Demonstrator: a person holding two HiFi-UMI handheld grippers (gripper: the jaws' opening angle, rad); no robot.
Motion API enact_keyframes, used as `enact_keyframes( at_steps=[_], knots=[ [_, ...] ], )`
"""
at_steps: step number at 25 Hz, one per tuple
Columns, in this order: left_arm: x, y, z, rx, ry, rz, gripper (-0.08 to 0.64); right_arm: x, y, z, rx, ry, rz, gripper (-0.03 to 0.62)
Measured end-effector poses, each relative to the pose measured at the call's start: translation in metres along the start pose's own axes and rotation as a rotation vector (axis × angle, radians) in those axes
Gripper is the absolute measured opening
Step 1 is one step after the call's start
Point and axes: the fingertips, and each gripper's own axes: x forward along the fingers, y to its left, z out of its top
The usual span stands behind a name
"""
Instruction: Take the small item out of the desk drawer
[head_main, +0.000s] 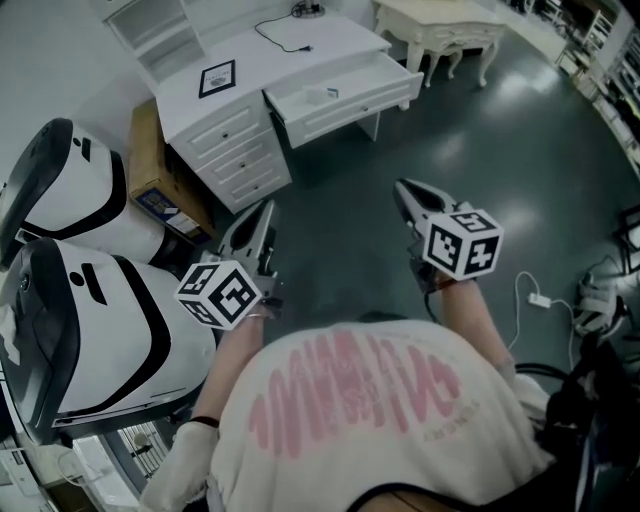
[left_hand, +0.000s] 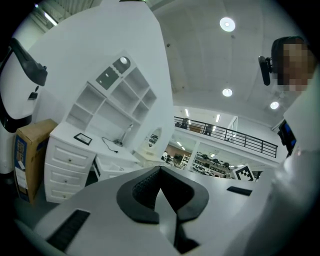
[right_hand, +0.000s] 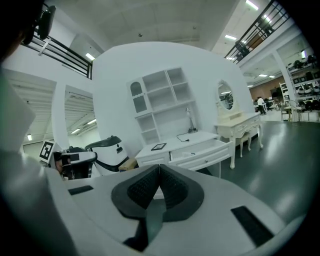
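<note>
Head view showed you standing well apart from the white desk (head_main: 300, 45), with bare dark floor (head_main: 470, 140) between you and it. 2 large white-and-black pod-shaped machines (head_main: 100, 340) stood at your left, and a cardboard box (head_main: 148, 160) sat against the desk's stack of side drawers. The wide desk drawer (head_main: 385, 85) was pulled out towards you, open enough to reach into from above.

Neither tool was near it. The left gripper (head_main: 265, 212) and the right gripper (head_main: 403, 190) were both held low in front of you. Each gripper view showed its dark ribbed pads pressed together with nothing between them, so both were empty.

The small item (head_main: 330, 92) lay inside the open drawer, near the middle of its floor. It read only as a pale, flat scrap with a darker edge, too small to identify.

Judging by that, you should have expected something light and thin, possibly a card or a slim packet. Weight would not have been the trouble. A thing lying flat gives the pads little to bite, and it may skid on the smooth drawer floor or flex if it is soft. The best hold looked to be across its narrower width, or on any raised edge, with 1 gripper spread and coming down from above, clear of the drawer front. A light squeeze should have been enough.
</note>
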Motion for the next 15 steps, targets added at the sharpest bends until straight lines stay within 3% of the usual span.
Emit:
enact_keyframes(
  at_steps=[10, 15],
  knots=[
    [0.052, 0.041, -0.031, -0.053, 0.138, 0.004, 0.028, 0.052, -0.035, -0.018, 0.118, 0.075, -0.011, 0.017],
    [0.091, 0.057, -0.027, -0.097, 0.128, -0.029, 0.028, 0.087, -0.061, -0.008, 0.102, 0.094, -0.009, 0.017]
  ],
)
